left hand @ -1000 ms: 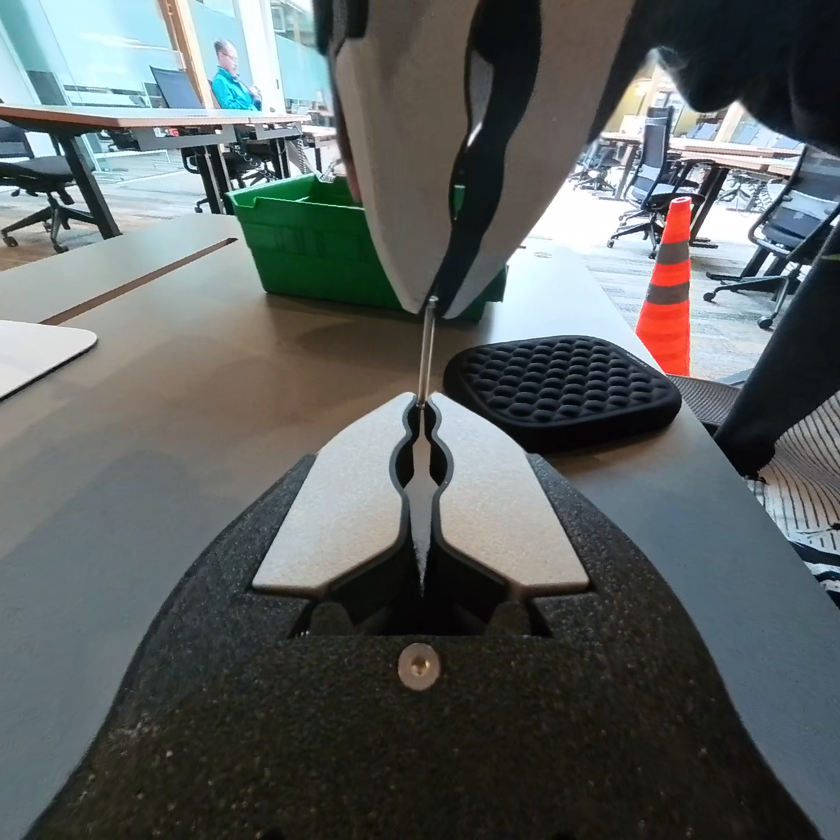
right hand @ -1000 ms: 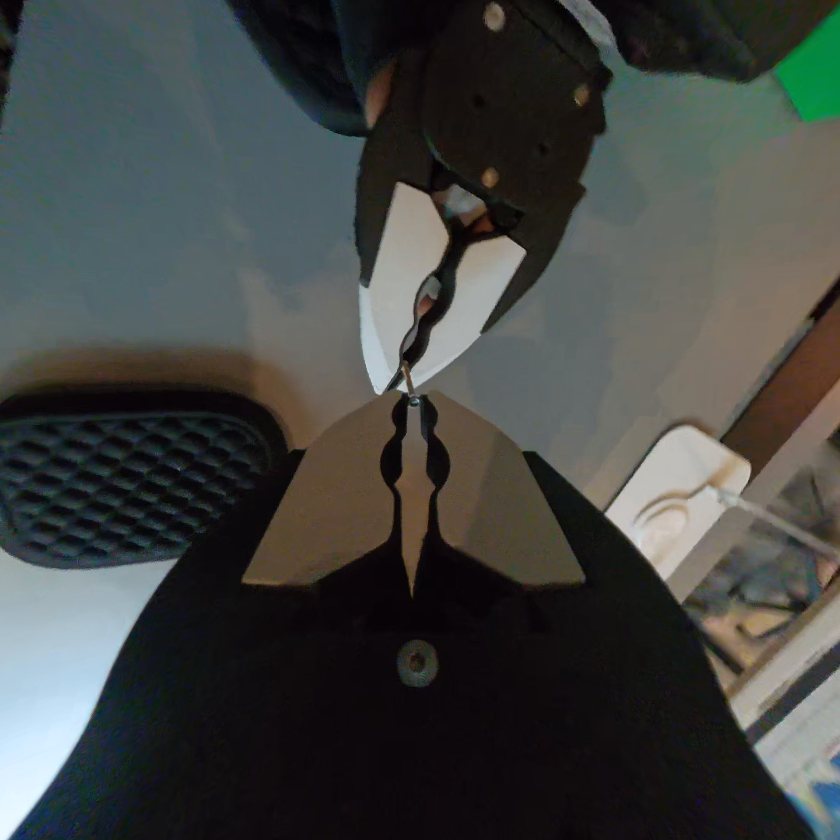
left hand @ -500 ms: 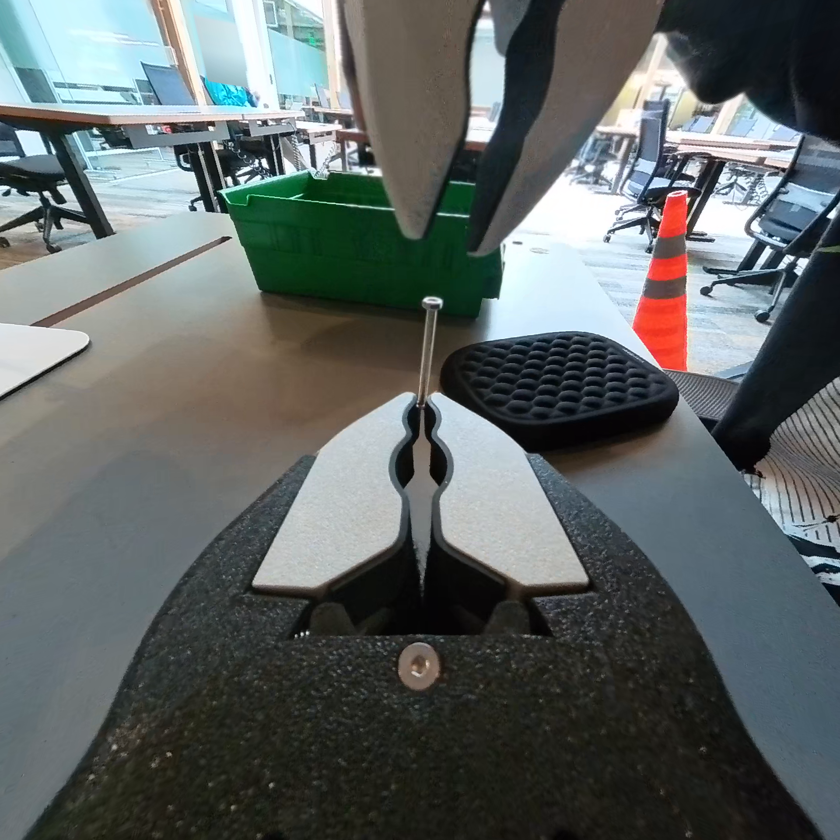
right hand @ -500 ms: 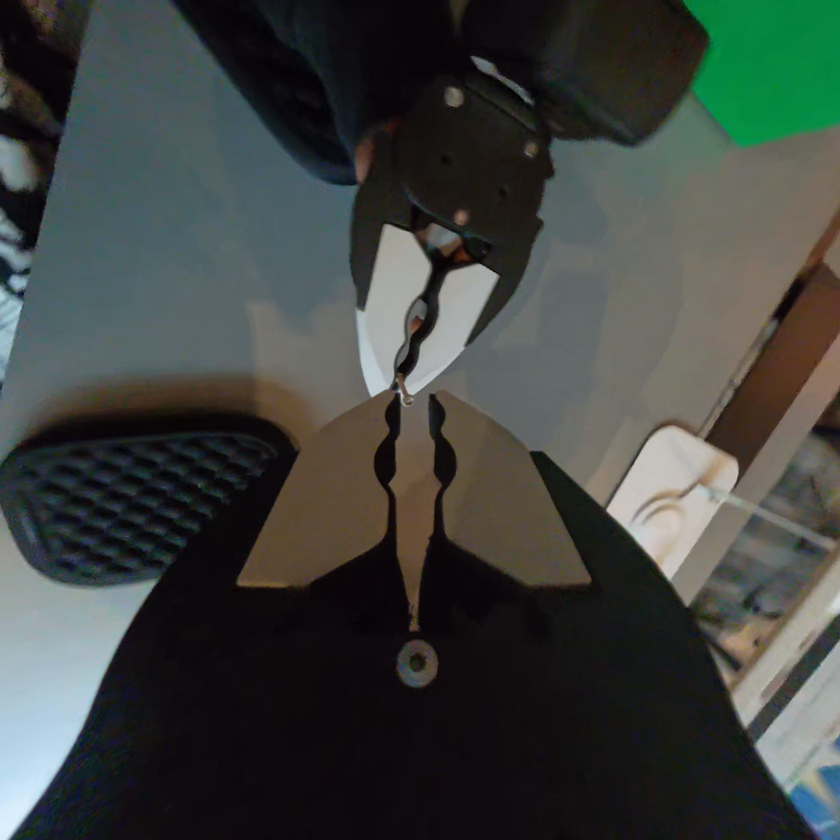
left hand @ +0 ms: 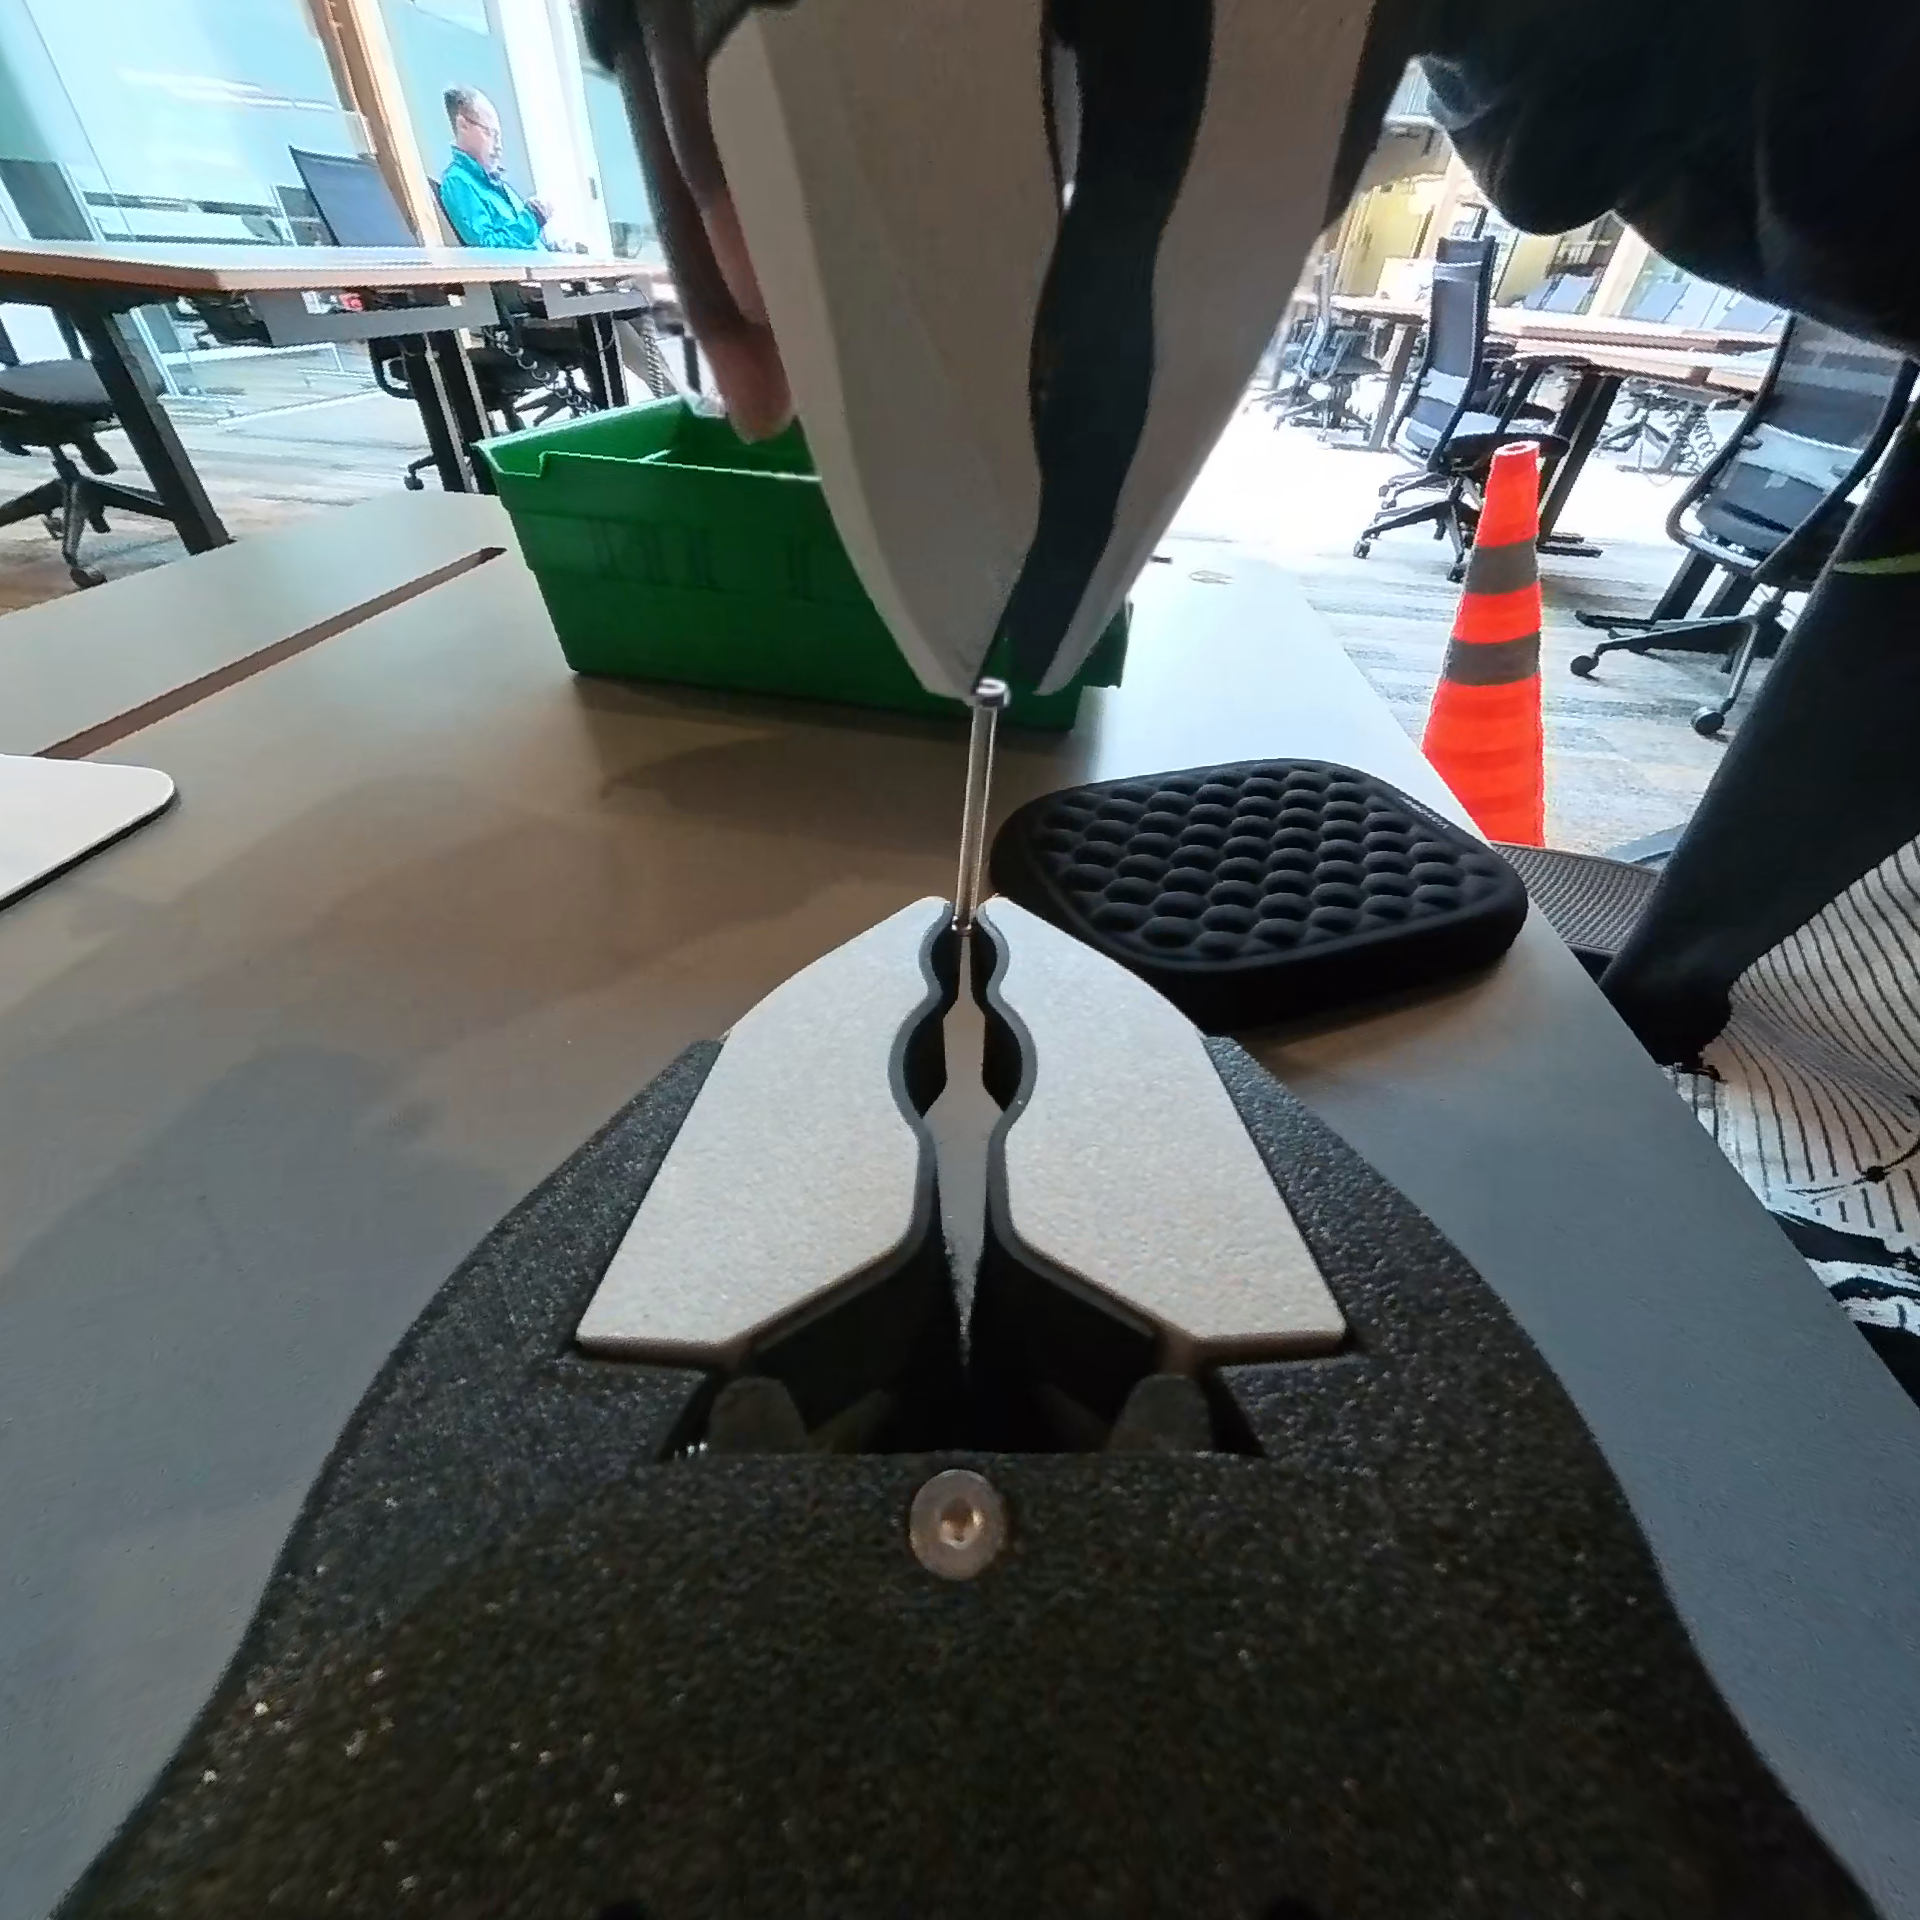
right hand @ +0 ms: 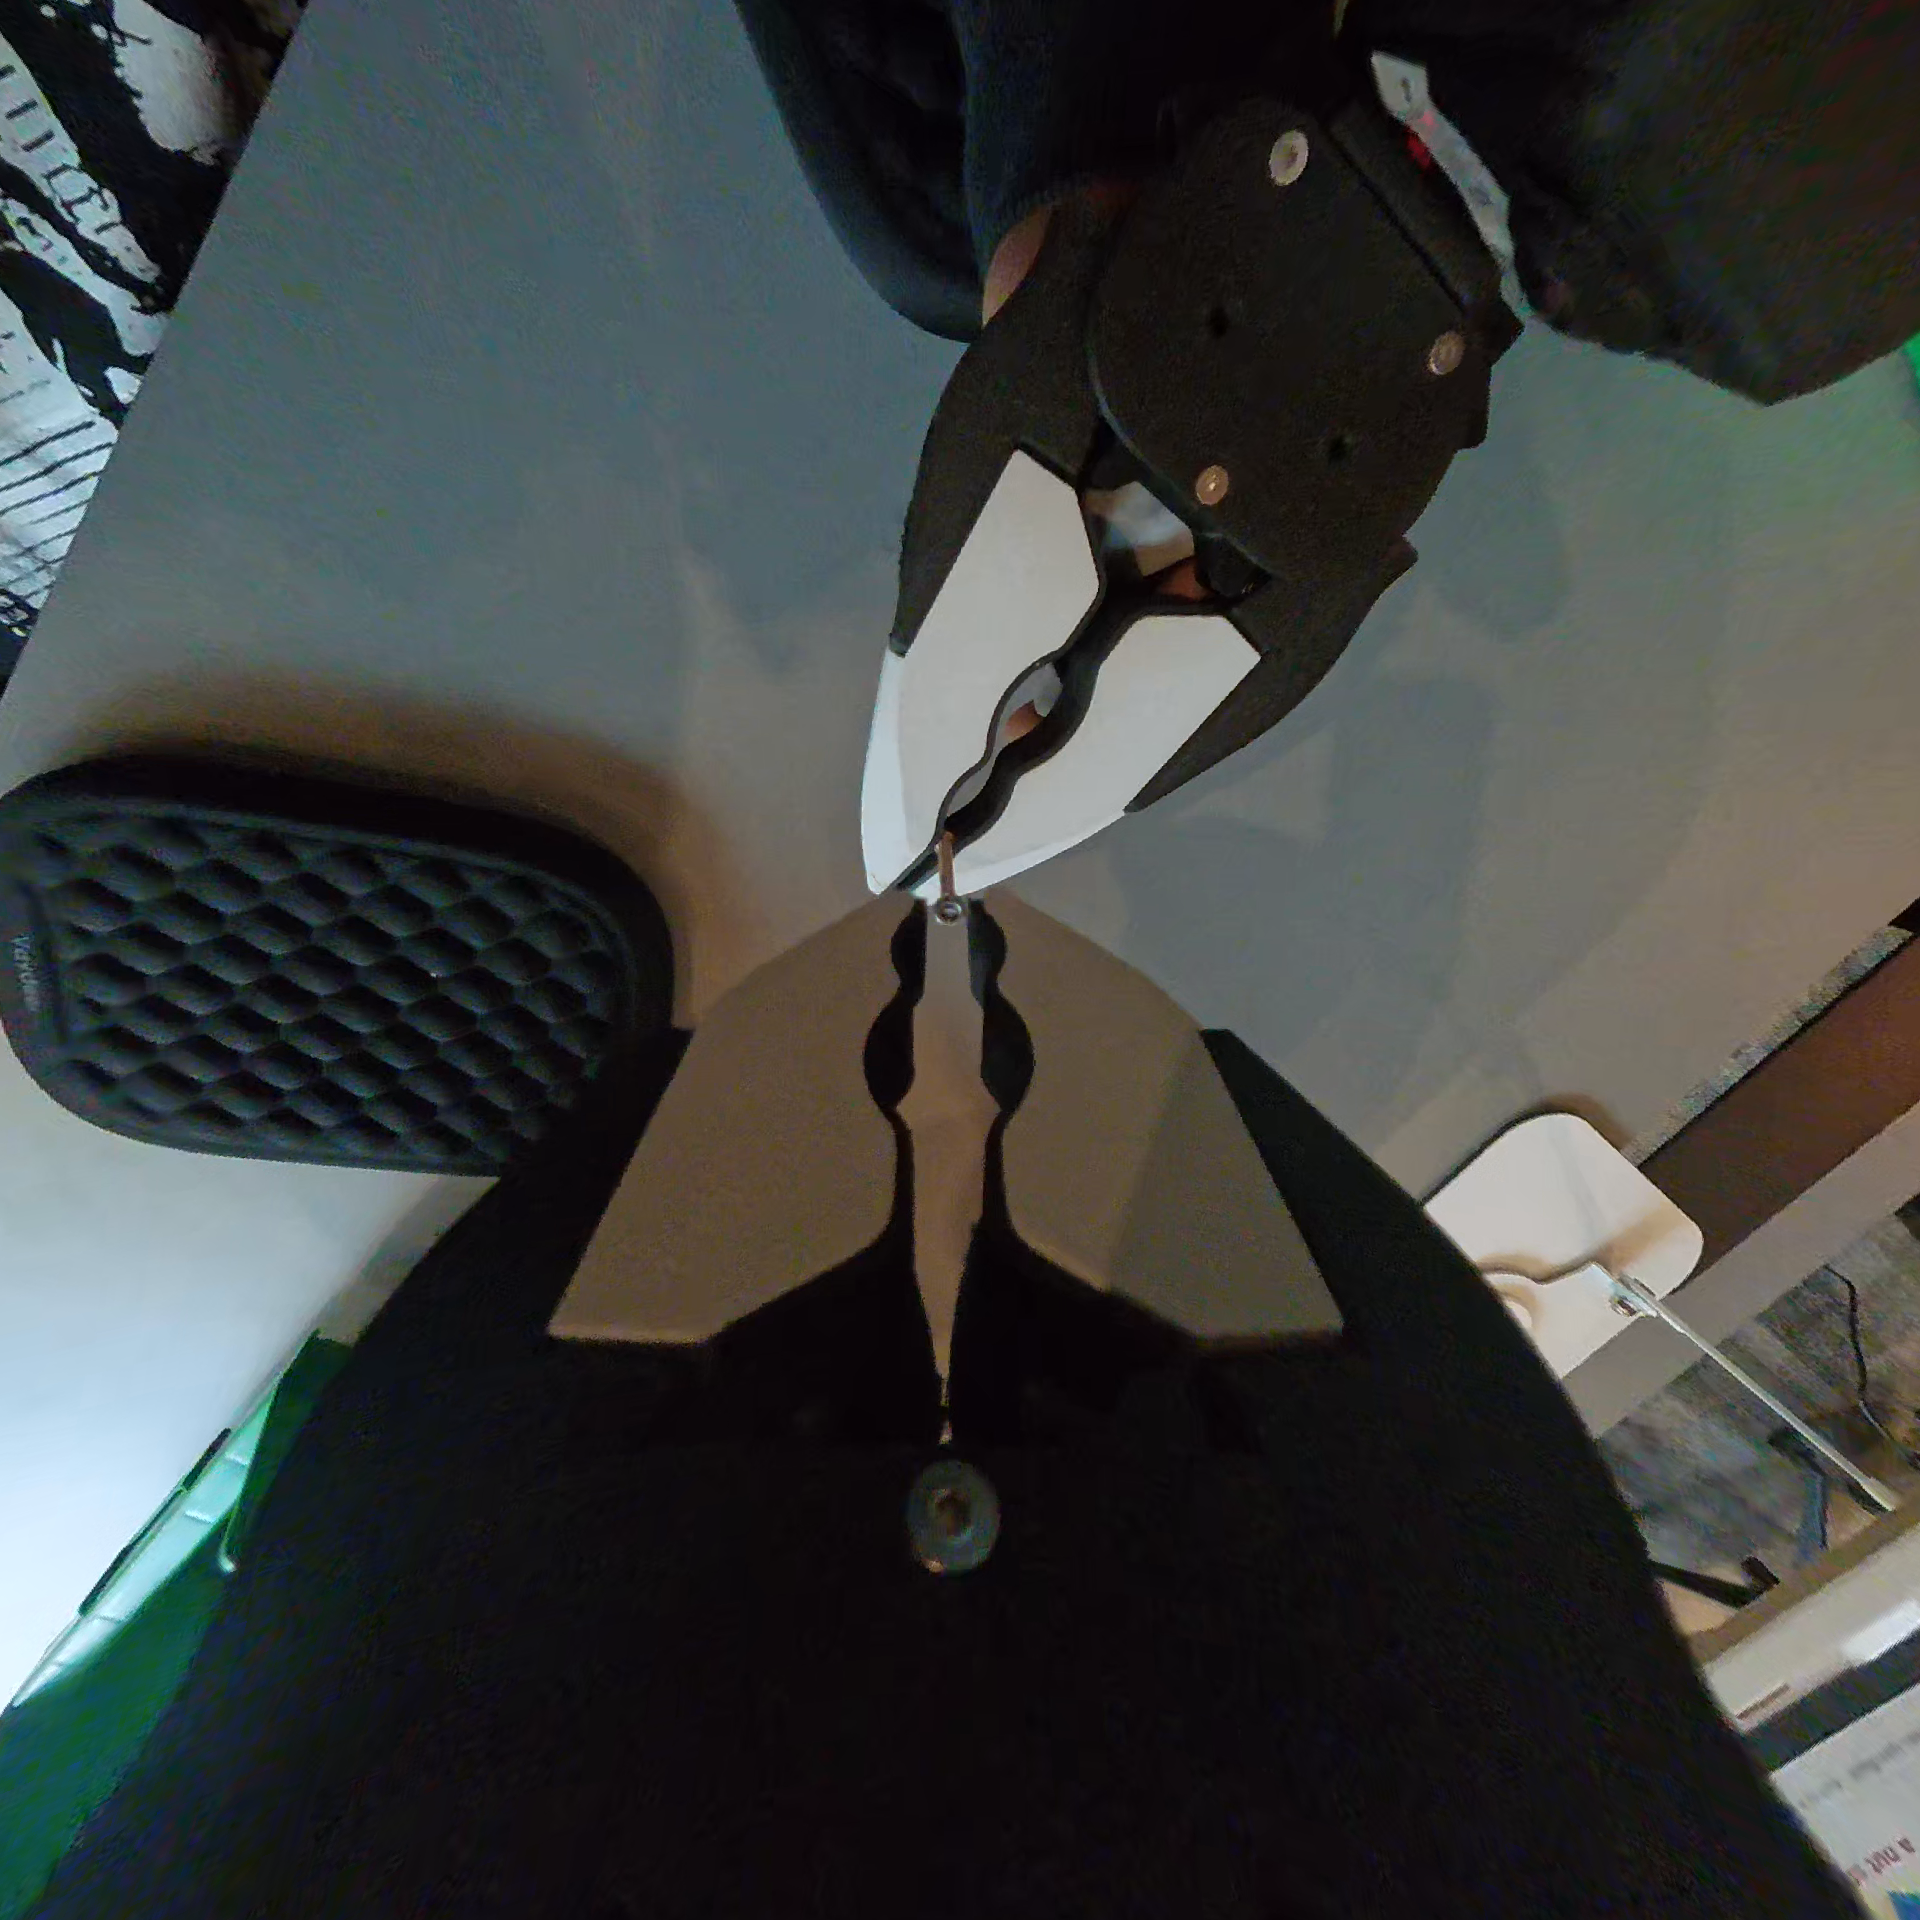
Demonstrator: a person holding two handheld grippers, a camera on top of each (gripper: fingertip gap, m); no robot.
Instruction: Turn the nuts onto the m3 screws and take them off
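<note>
This is a big office. Long desks stand in rows with black rolling chairs on a carpet floor, and there are glass walls at the back. A person sits at one desk, and an orange cone stands on the floor.

Two grippers are in view: the left gripper and the right gripper. Between them stands one screw with one nut at its far end. The table carries one green bin far, one black honeycomb pad right and one white pad left; one orange cone stands beyond.
</note>
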